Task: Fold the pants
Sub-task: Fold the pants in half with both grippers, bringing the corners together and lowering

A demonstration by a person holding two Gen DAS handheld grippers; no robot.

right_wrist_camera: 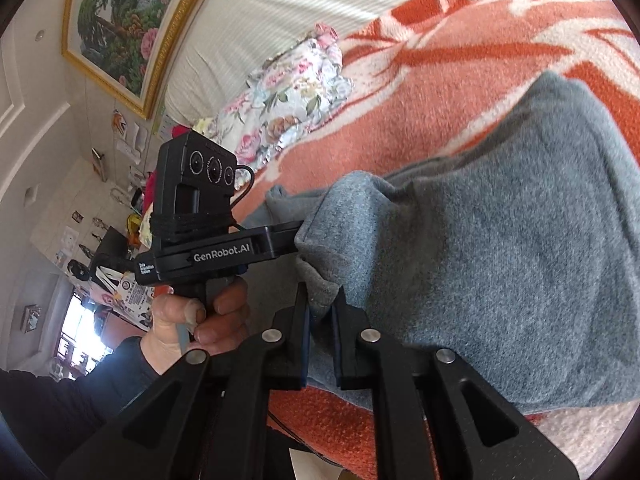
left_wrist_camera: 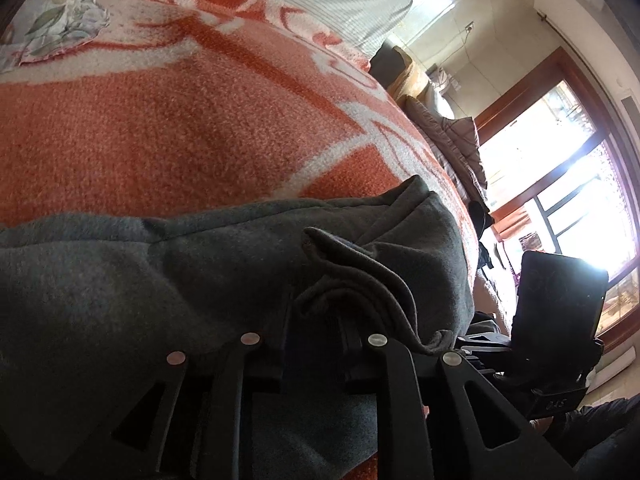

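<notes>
Grey fleece pants (left_wrist_camera: pixel 200 280) (right_wrist_camera: pixel 500 260) lie folded on an orange and white blanket (left_wrist_camera: pixel 180 140) (right_wrist_camera: pixel 440 92). My left gripper (left_wrist_camera: pixel 316 312) is shut on a bunched fold at the pants' near edge, with cloth filling the narrow gap between its fingers. In the right wrist view the left gripper (right_wrist_camera: pixel 298 236) comes in from the left, its tips buried in the same edge, held by a person's hand (right_wrist_camera: pixel 200 320). My right gripper (right_wrist_camera: pixel 322 308) pinches a corner of the pants just beside it. Its camera housing (left_wrist_camera: pixel 560 300) shows at the right of the left wrist view.
A floral cloth (right_wrist_camera: pixel 288 104) (left_wrist_camera: pixel 60 20) lies at the head of the bed by white striped bedding (right_wrist_camera: pixel 320 0). A framed painting (right_wrist_camera: pixel 124 16) hangs on the wall. A bright window (left_wrist_camera: pixel 560 180) and piled bedding stand beyond the bed's edge.
</notes>
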